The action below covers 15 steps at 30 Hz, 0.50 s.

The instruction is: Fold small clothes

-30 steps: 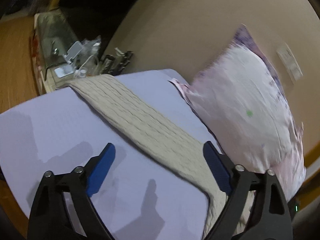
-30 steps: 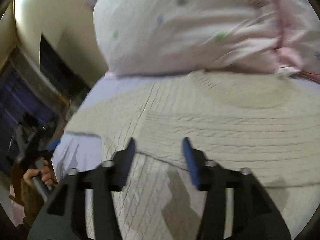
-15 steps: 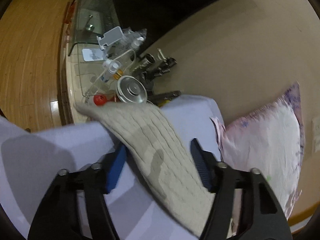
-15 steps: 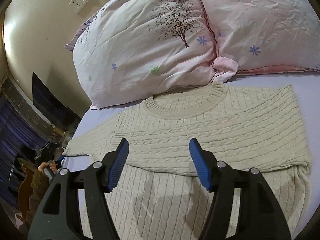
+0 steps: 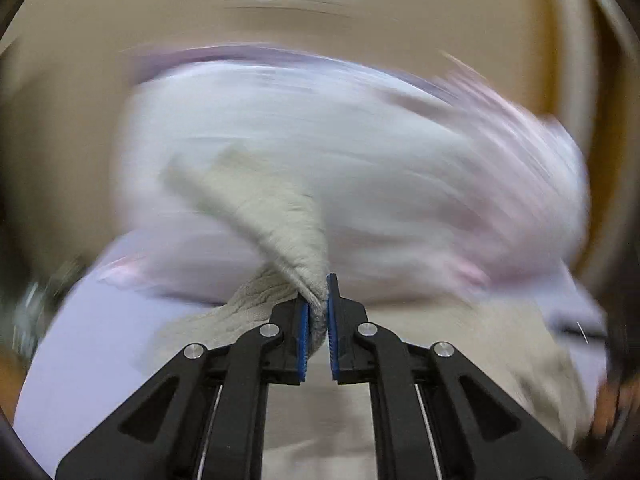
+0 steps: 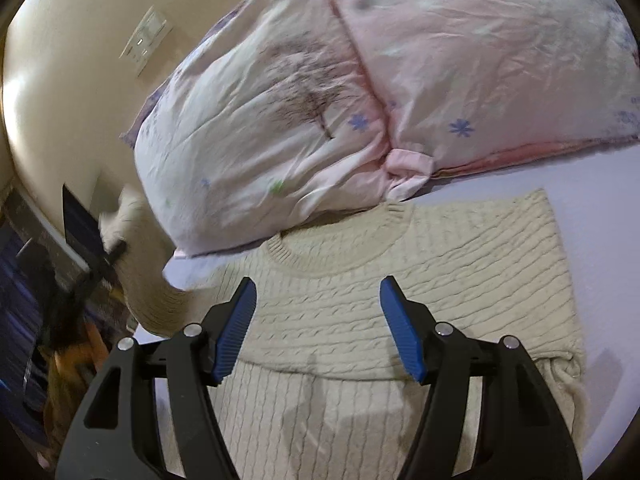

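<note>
My left gripper (image 5: 318, 312) is clamped on the sleeve (image 5: 280, 216) of the cream knit sweater (image 6: 400, 288) lying on the bed (image 6: 600, 220) — soft, floppy, grippy — while my right gripper (image 6: 316, 300) hovers spread wide above it.

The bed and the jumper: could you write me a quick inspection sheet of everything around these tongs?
Surface: bed sheet, pale lilac, under the jumper.
Job's things: cream cable-knit jumper lies flat, its right side folded in; left sleeve lifted off the bed.
Clutter: two pink floral pillows at the head of the bed, touching the collar.
Tongs: left tongs shut on the sleeve; right tongs open, above the jumper's chest, holding nothing.
Cables: nothing seen.
Surroundings: beige wall with a switch plate; dark furniture at the left edge, too blurred to name. The left view is heavily blurred.
</note>
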Each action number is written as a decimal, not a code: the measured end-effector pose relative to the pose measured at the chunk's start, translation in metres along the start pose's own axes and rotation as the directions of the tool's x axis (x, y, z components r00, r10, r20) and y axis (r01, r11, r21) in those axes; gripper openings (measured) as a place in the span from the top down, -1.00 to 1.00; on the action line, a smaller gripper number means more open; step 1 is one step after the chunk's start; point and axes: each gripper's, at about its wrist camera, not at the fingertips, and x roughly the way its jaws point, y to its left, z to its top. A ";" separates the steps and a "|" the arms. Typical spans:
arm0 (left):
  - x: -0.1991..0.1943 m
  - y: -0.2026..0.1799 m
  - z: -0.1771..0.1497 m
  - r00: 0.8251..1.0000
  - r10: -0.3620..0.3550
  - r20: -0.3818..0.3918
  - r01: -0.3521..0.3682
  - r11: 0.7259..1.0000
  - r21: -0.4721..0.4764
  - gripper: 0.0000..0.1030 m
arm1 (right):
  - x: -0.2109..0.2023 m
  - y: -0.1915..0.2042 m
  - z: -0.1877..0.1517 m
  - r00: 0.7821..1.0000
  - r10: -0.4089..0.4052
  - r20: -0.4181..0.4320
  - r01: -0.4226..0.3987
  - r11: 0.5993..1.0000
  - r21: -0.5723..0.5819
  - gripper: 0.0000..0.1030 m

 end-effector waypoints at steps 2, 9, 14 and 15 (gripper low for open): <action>0.024 -0.067 -0.022 0.994 -0.074 -0.084 0.086 0.985 0.148 0.85 | 0.004 -0.014 0.001 1.000 -0.008 -0.008 0.009 0.999 0.043 -0.25; 0.026 -0.114 -0.085 0.941 -0.188 -0.282 0.263 0.929 0.260 0.44 | 0.015 -0.073 0.004 0.993 -0.021 -0.117 0.045 0.978 0.202 0.05; -0.020 -0.045 -0.082 0.972 -0.115 -0.205 0.144 0.981 0.133 0.13 | 0.035 -0.072 -0.007 0.968 -0.061 -0.243 0.100 0.983 0.152 0.23; -0.030 -0.031 -0.086 0.974 -0.088 -0.208 0.114 0.987 0.116 0.11 | 0.040 -0.069 -0.012 0.960 -0.077 -0.268 0.115 0.985 0.129 0.23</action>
